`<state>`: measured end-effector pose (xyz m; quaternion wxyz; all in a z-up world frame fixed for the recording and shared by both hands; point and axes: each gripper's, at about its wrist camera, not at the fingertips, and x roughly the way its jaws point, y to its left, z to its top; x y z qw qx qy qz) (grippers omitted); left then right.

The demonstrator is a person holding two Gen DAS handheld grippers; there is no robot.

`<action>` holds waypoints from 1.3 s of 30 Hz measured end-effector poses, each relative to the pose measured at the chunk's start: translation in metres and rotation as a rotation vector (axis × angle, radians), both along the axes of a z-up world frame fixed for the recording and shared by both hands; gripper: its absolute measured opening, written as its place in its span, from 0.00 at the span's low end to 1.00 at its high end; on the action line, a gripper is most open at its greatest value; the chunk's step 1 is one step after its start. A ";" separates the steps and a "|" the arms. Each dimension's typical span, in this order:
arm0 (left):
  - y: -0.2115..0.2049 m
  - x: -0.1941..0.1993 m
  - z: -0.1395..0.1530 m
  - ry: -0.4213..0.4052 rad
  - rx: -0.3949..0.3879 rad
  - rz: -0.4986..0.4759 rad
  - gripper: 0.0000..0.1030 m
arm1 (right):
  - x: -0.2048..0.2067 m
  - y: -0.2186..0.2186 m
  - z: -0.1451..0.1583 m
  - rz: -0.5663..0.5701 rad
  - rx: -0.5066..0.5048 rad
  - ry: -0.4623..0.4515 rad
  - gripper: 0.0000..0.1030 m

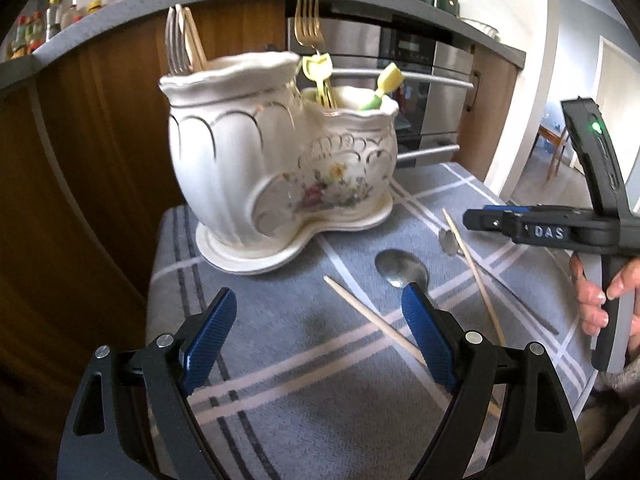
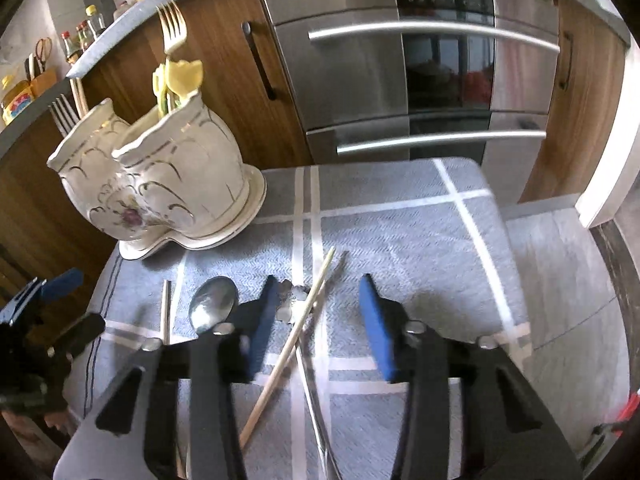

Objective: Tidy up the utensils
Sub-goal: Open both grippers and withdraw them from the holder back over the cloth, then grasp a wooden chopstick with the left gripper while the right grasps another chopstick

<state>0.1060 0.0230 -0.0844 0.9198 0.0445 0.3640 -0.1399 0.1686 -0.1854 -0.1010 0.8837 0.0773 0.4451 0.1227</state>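
We hold our left gripper (image 1: 316, 312) low over a grey plaid cloth (image 1: 304, 380) with its blue pads set wide apart and nothing between them; just ahead of its right pad lies a metal spoon (image 1: 401, 267), bowl up, and a wooden chopstick (image 1: 372, 316) runs slantwise across the cloth beside it. Our right gripper (image 2: 318, 322) hangs over the same cloth, its pads also apart and pressing on nothing; between them a second chopstick (image 2: 294, 340) lies crossed over a thin metal utensil with a flower-shaped end (image 2: 291, 300), and that end sits just beside the left pad. In the left wrist view a hand (image 1: 596, 296) is wrapped around the right gripper's handle at the frame's right edge. At the far left of the cloth stands a white ceramic holder (image 1: 276, 160) with gilt lines and a flower print, on its own matching base; its taller compartment holds silver forks (image 1: 176, 44) and wooden sticks, its lower one a gold fork (image 1: 308, 24) and yellow-green handled pieces. Behind stands a steel oven (image 2: 408, 64) set among wooden cabinets.
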 end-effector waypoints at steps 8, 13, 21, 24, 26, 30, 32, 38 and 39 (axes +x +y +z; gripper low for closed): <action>0.000 0.001 -0.004 0.008 -0.007 -0.014 0.82 | -0.005 0.015 -0.010 0.075 -0.034 0.054 0.26; -0.002 0.002 -0.006 0.014 -0.011 -0.017 0.82 | -0.004 0.023 -0.016 0.087 -0.067 0.058 0.24; -0.002 0.001 -0.007 0.015 -0.008 -0.015 0.82 | -0.009 0.022 -0.019 0.070 -0.079 0.055 0.09; -0.004 0.001 -0.009 0.026 -0.009 -0.021 0.82 | -0.009 0.015 -0.015 0.057 -0.052 0.052 0.05; -0.004 0.002 -0.011 0.040 -0.016 -0.028 0.82 | -0.011 0.011 -0.010 0.048 -0.029 0.039 0.05; -0.012 0.002 -0.012 0.076 -0.026 -0.047 0.82 | -0.015 0.003 -0.001 0.043 0.013 0.016 0.05; -0.017 0.003 -0.014 0.099 -0.028 -0.044 0.82 | -0.018 0.001 0.003 0.046 0.025 0.010 0.05; -0.036 0.007 -0.024 0.188 -0.025 -0.002 0.64 | -0.024 -0.006 0.011 0.061 0.056 -0.009 0.05; -0.041 0.008 -0.026 0.207 -0.018 0.010 0.62 | -0.025 -0.007 0.011 0.063 0.059 -0.014 0.05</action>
